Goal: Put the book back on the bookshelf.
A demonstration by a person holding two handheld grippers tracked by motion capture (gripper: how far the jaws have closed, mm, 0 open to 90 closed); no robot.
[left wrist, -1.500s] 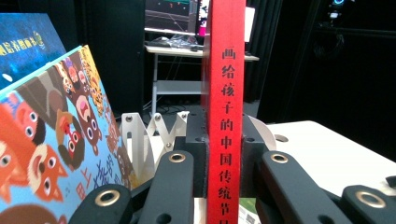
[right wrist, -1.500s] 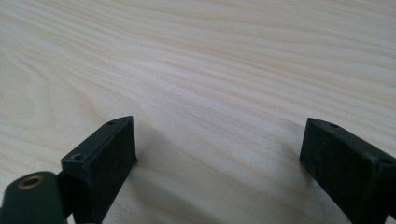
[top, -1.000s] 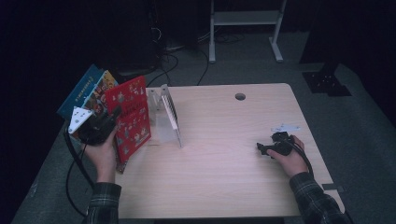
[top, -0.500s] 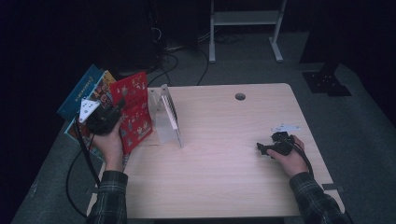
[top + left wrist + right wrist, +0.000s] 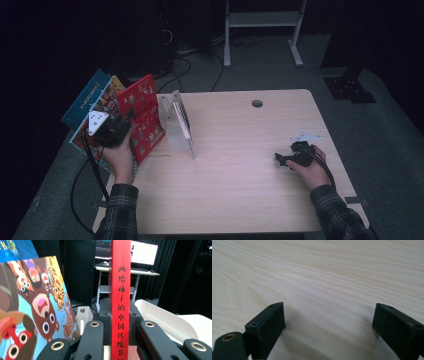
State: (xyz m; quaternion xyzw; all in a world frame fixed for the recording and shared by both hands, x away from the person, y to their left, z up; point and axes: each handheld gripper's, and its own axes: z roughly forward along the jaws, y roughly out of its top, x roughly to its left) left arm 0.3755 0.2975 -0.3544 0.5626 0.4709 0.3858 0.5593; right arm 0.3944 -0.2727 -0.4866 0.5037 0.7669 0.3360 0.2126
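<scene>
A red book [image 5: 144, 114] stands on edge at the table's left edge, and my left gripper [image 5: 116, 131] is shut on its spine. In the left gripper view the red spine [image 5: 121, 290], printed with black Chinese characters, runs upright between the jaws of the left gripper [image 5: 120, 322]. A clear book rack [image 5: 181, 126] stands just right of the red book. Near the table's right edge my right gripper [image 5: 286, 159] rests low over the wood. Its jaws stand wide apart with nothing between them, as the right gripper view [image 5: 329, 317] shows.
A picture book with cartoon animals [image 5: 32, 310] leans left of the red one, also visible from above [image 5: 106, 99], with a blue book [image 5: 84, 99] behind it. The wooden table [image 5: 240, 195] has a cable hole [image 5: 257, 103]. Cables trail on the floor beyond.
My left gripper has raised the red book and stood it more upright, closer to the clear rack. The right hand and gripper have stayed still.
</scene>
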